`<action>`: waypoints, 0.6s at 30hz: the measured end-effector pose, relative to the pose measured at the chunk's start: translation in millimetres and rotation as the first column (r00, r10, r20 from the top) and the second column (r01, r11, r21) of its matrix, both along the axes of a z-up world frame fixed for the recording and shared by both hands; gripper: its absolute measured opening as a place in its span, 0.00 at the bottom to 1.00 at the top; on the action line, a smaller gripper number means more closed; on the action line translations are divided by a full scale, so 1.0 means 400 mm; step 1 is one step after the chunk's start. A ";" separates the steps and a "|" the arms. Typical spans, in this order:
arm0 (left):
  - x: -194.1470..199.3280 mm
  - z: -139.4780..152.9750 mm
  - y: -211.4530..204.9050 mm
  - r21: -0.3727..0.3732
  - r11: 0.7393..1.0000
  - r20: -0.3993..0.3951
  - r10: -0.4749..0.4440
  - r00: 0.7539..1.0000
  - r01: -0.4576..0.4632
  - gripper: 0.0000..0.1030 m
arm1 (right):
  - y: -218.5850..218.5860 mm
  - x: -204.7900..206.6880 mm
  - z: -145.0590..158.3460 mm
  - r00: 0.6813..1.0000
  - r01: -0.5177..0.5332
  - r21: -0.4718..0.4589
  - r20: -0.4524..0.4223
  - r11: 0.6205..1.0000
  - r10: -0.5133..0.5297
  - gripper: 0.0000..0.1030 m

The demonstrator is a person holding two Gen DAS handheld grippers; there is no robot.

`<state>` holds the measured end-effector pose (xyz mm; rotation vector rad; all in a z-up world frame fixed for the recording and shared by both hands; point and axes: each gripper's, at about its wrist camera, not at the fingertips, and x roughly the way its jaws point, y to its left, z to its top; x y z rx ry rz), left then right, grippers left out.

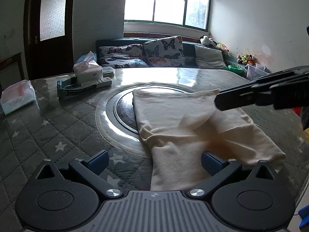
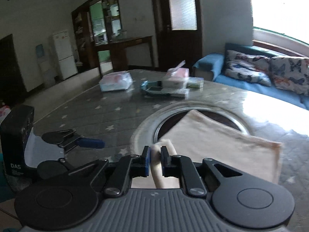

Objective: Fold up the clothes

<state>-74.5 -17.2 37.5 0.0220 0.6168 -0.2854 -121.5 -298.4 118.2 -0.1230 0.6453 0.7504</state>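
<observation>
Soft, light cream garment (image 1: 185,123) on the quilted table (image 1: 58,131): right gripper (image 2: 155,159) apparently pinches a bunched edge, left gripper (image 1: 154,163) spread wide, holding nothing.

Quilted table (image 1: 58,135), cream garment (image 1: 173,125), tissue packs (image 1: 17,96)

Bright window (image 1: 166,2) behind blue sofa (image 2: 249,82); dark door (image 1: 49,19) left; white fridge (image 2: 64,55), probably, far off.

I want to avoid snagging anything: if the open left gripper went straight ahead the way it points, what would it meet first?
Most likely the cream garment: the left gripper is open, low over the table, and the cloth already lies between its fingers. The right gripper holds another part of it, off that line.
</observation>
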 end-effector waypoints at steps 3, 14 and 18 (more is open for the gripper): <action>-0.003 0.002 -0.009 0.008 1.000 0.006 -0.009 1.000 0.009 1.00 | -0.002 -0.010 -0.001 1.000 -0.012 0.003 0.004 1.000 0.012 0.13; -0.010 0.019 -0.079 0.052 0.995 0.050 -0.087 0.995 0.084 1.00 | -0.211 -0.046 -0.063 0.987 0.142 -0.128 -0.051 0.982 -0.150 0.24; -0.002 0.023 -0.105 0.054 0.993 0.057 -0.104 0.993 0.101 1.00 | -0.276 -0.066 -0.113 0.973 0.194 -0.150 -0.097 0.969 -0.210 0.24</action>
